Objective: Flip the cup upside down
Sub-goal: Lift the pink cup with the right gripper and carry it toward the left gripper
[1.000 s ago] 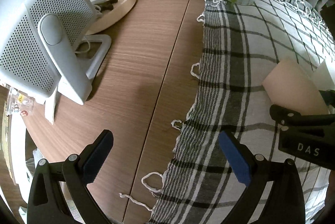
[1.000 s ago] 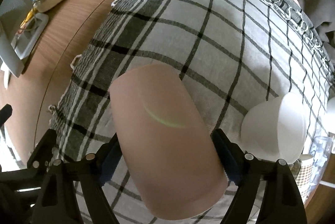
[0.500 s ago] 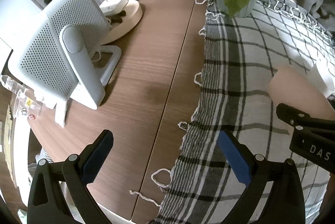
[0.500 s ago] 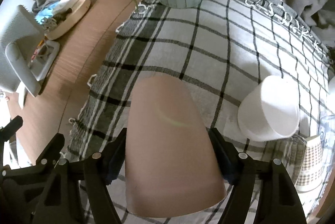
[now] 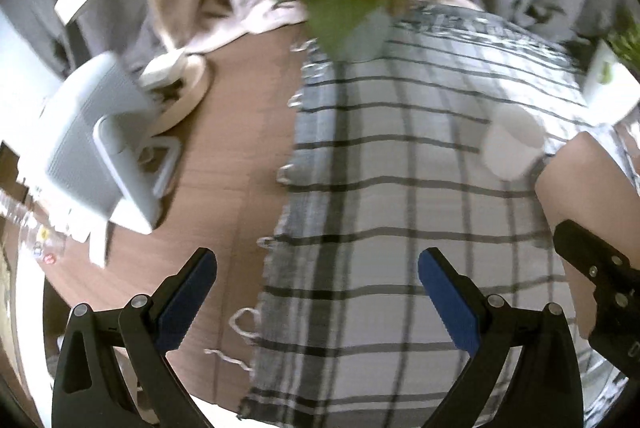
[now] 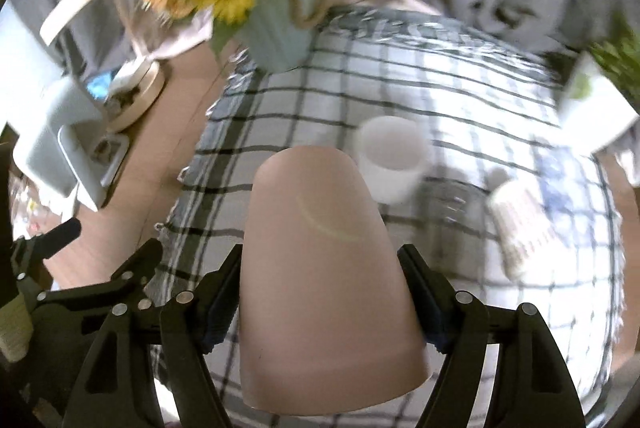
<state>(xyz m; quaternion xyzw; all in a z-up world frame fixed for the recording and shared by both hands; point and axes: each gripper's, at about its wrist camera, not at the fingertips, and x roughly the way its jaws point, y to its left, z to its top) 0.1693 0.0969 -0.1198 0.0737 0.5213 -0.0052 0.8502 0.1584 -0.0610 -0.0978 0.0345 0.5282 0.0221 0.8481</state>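
Observation:
A pink cup [image 6: 320, 268] is clamped between the fingers of my right gripper [image 6: 320, 300], held above the checked cloth [image 6: 460, 88] with its flat closed base pointing away from the camera. The cup also shows at the right edge of the left wrist view [image 5: 580, 180], with the right gripper's black finger across it. My left gripper [image 5: 316, 296] is open and empty, over the cloth's fringed left edge [image 5: 280, 228].
A white cup [image 6: 390, 156] stands on the cloth beyond the pink one, with a patterned cup [image 6: 520, 224] and a clear glass [image 6: 448, 204] to its right. A sunflower vase [image 6: 276, 32] stands at the back. A grey fan [image 5: 96, 148] and lamp base [image 5: 180, 96] stand on the wooden table.
Both grippers have risen and tilted up, bringing the flowers and more of the cloth into view. The pink cup stays gripped in the right gripper.

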